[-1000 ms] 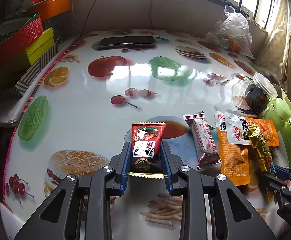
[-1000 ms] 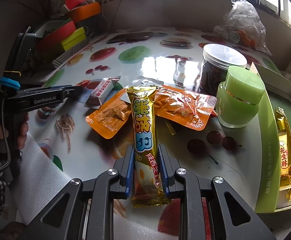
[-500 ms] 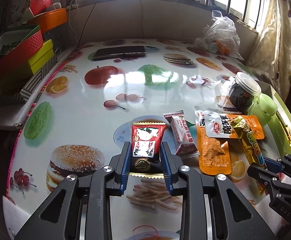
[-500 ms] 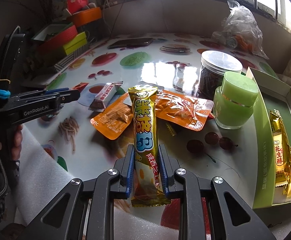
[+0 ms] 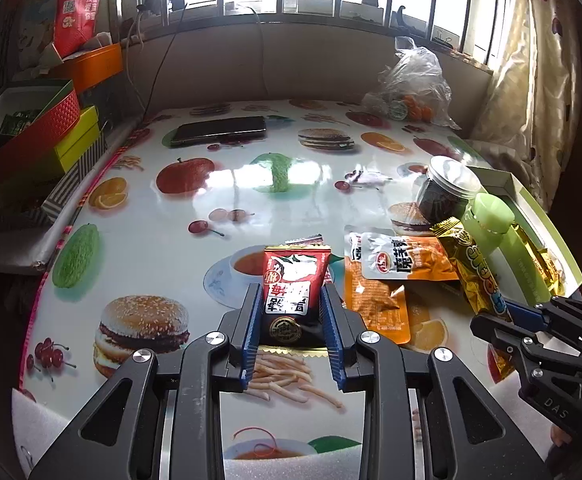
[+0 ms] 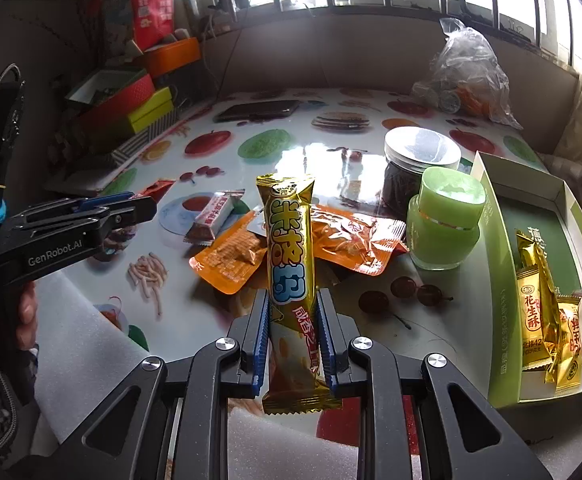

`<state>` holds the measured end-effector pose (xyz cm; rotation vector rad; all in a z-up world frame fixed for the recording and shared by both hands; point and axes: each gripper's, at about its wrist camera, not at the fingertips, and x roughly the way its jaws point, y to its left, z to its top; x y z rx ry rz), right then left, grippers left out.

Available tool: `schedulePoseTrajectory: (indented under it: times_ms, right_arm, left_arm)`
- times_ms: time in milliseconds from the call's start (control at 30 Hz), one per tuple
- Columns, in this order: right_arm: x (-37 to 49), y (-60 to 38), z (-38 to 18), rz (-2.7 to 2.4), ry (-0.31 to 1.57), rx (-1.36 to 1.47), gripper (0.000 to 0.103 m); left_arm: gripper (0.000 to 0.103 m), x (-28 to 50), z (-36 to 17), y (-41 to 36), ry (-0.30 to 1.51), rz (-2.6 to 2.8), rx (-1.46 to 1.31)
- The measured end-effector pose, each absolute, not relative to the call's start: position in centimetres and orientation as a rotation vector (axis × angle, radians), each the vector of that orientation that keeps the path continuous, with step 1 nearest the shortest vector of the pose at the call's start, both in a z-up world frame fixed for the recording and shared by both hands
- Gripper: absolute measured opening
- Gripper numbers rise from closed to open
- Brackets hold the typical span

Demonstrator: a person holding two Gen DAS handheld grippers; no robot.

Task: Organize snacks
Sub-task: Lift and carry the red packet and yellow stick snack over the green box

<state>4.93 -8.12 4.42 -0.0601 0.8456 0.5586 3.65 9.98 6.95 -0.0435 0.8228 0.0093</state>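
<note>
Now both tools sit higher, left tool (image 5: pixel 291 322) clamping red packet (image 5: pixel 293 286), right tool (image 6: pixel 293 338) gold bar (image 6: pixel 291 248).

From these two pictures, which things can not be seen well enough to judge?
- Dark jar contents: right wrist view, too dark and glared.
- Green box near end: right wrist view, behind its own wall.
- Small pink-white packet: left wrist view, mostly hidden by the red packet.
- Plastic bag contents: both views, too small.

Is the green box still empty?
No, the green box already holds gold snack packets lying at its near end.
</note>
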Motion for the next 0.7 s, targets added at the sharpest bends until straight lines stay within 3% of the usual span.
schedulePoseTrajectory:
  times_ms: [367,700]
  right_arm:
    - [4.2,-10.3,5.9,0.519,0.817,-0.029,0.021]
    - [3.8,-11.9,6.0,0.492,0.810,0.006,0.021]
  left_arm:
    - [0.030,2.9,8.7,7.7,0.781,-0.032,-0.027]
    - [0.031,3.1,7.0,8.8,0.845,-0.009,-0.094]
